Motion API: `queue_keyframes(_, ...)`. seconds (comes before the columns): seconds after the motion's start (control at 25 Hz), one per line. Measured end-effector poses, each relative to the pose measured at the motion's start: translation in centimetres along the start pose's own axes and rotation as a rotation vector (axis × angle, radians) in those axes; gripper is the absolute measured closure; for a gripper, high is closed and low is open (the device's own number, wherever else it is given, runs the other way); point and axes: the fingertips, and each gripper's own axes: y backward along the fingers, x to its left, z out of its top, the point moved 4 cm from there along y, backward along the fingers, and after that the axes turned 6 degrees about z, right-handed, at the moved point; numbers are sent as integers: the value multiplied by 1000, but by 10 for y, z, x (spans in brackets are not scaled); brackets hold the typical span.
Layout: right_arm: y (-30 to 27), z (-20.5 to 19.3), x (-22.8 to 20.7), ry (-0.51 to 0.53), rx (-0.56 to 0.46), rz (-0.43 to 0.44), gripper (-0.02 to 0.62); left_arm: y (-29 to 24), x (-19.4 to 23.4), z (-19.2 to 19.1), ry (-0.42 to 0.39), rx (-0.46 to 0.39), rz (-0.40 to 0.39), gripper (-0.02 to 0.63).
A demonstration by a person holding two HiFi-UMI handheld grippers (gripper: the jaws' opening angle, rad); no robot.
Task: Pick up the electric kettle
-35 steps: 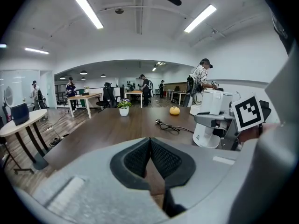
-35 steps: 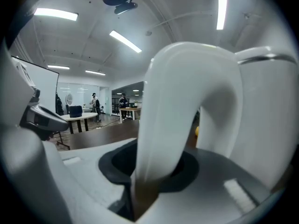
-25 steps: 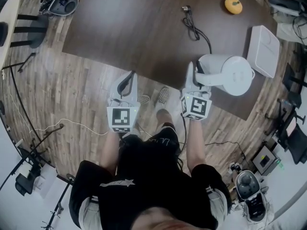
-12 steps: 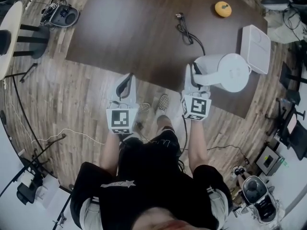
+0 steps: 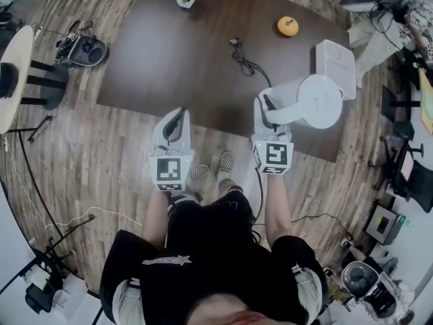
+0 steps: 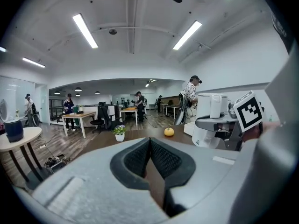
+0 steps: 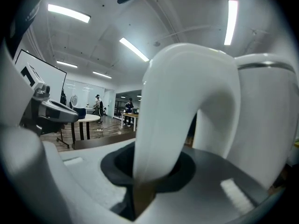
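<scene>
Electric kettle (image 5: 318,101): being clamped by its handle (image 7: 187,106) in the right gripper (image 5: 265,105), seemingly above the dark table (image 5: 176,53)'s near edge; slipping is being risked by off-centre weight; left gripper (image 5: 174,122) closed, empty.

The left hand-held gripper (image 5: 177,118) is held shut, empty; the right hand-held gripper (image 5: 265,105) is clamped on the kettle handle (image 7: 173,115).

My head view looks steeply down at the table (image 5: 169,53); both gripper views face level along their jaws; all share the electric kettle (image 5: 314,100).
</scene>
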Motion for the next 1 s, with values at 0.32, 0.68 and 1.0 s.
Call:
queue_keyframes(0.32, 33, 48, 6, 17, -34, -42, 523, 10, -1, 45, -34, -82, -66, 595)
queue_keyframes(0.68, 85, 71, 9, 25, -55, -137, 523, 18, -22, 80, -67, -160, -168, 595)
queue_keyframes(1.0, 128, 69, 16, -2, -41, -227, 522, 25, -40, 90, -86, -188, -261, 595)
